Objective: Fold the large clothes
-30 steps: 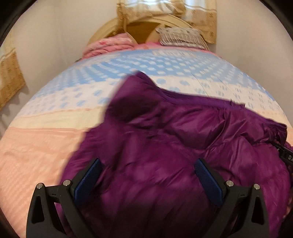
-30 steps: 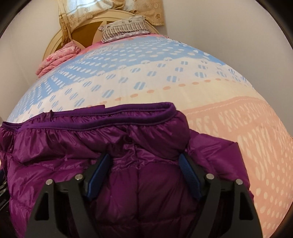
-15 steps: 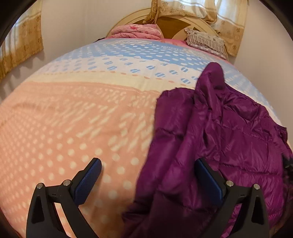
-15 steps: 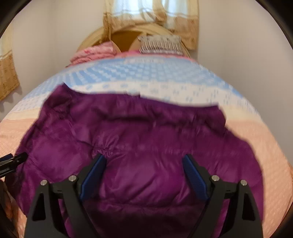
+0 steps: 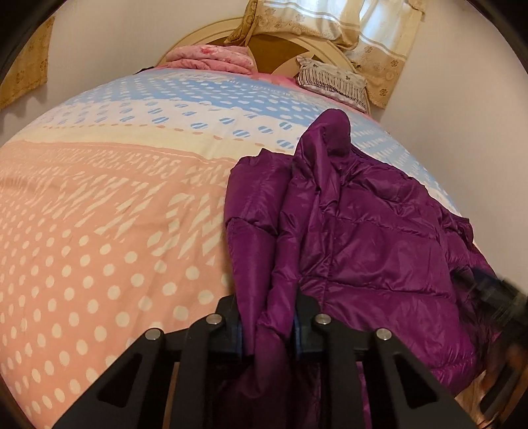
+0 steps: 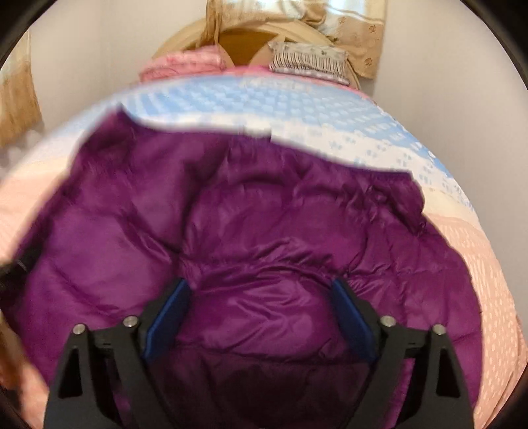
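A purple quilted down jacket (image 5: pixel 363 231) lies crumpled on the bed, with one sleeve end sticking up at its far side. My left gripper (image 5: pixel 267 316) is at the jacket's left edge. Its jaws are closing, and the pads pinch a hanging fold of the purple fabric between them. In the right wrist view the jacket (image 6: pixel 264 214) fills the middle, blurred by motion. My right gripper (image 6: pixel 260 297) hovers over its near part with jaws wide apart and closing slightly. Fabric lies below them and neither pad presses on it.
The bed cover (image 5: pixel 99 214) is pink with white dots near me and blue and white farther off. A folded pink quilt (image 5: pixel 211 57) and a striped pillow (image 5: pixel 330 77) sit at the round wooden headboard. Walls stand close on both sides, with curtains (image 5: pixel 379 29) behind.
My left gripper swung from above the jacket to its left edge, then closed on a fold of fabric. My right gripper shifted from the jacket's right end to its middle.
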